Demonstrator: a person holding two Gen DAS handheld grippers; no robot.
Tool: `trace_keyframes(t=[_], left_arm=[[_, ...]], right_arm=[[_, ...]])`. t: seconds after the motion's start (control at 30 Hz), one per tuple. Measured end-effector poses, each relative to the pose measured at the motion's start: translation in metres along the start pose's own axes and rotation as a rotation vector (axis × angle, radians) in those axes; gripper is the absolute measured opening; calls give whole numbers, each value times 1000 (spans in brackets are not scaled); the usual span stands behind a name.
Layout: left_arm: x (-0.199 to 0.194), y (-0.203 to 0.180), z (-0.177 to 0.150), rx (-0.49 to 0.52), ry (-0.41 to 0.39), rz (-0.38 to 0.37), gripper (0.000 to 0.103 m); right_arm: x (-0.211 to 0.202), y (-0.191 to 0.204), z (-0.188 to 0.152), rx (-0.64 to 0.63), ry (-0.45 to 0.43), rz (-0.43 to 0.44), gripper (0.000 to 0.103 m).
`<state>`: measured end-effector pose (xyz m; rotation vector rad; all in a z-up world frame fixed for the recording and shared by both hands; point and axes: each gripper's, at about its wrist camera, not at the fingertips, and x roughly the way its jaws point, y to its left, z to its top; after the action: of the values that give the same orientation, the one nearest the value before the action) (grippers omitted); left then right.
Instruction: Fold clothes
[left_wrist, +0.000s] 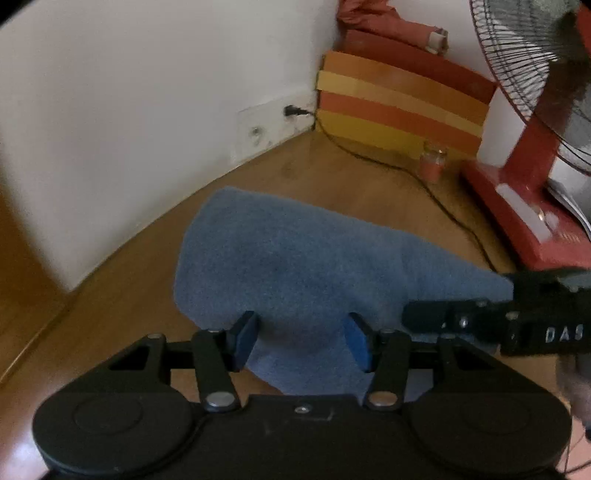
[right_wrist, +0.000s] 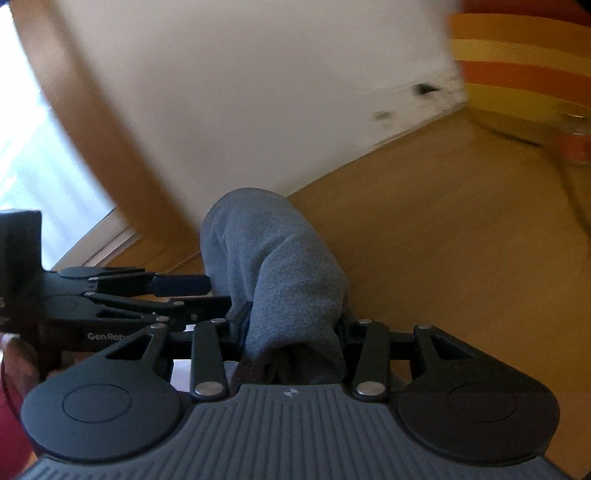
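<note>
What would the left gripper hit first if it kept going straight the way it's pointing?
Most likely the blue cloth: it lies right between and ahead of the left gripper, spread over the wooden floor. Beyond it stands the white wall. Depth is hard to judge.

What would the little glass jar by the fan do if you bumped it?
The glass jar stands upright on the smooth wooden floor, so it would probably slide or tip. It looks round, so it might roll after falling. It appears to be glass and might crack.
</note>
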<state>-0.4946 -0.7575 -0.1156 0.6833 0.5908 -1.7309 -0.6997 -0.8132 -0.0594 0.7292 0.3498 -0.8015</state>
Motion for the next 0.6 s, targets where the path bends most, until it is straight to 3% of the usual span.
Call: trace_keyframes(t=[0.1, 0.17, 0.23, 0.47, 0.53, 0.6], left_arm=[[22, -16, 13, -1, 11, 54, 62], [27, -21, 15, -2, 9, 87, 76], [27, -20, 15, -16, 16, 113, 81], [-16, 3, -8, -77, 73, 241, 94], [-32, 11, -20, -94, 85, 299, 97], [-49, 21, -36, -122, 92, 362, 99]], right_arm=[[6, -27, 10, 48, 6, -41, 50], [5, -40, 11, 72, 12, -82, 63], [1, -40, 10, 36, -9, -141, 81], [-41, -7, 3, -212, -176, -361, 81], [-56, 6, 1, -230, -225, -393, 81], [-73, 11, -1, -237, -266, -370, 82]])
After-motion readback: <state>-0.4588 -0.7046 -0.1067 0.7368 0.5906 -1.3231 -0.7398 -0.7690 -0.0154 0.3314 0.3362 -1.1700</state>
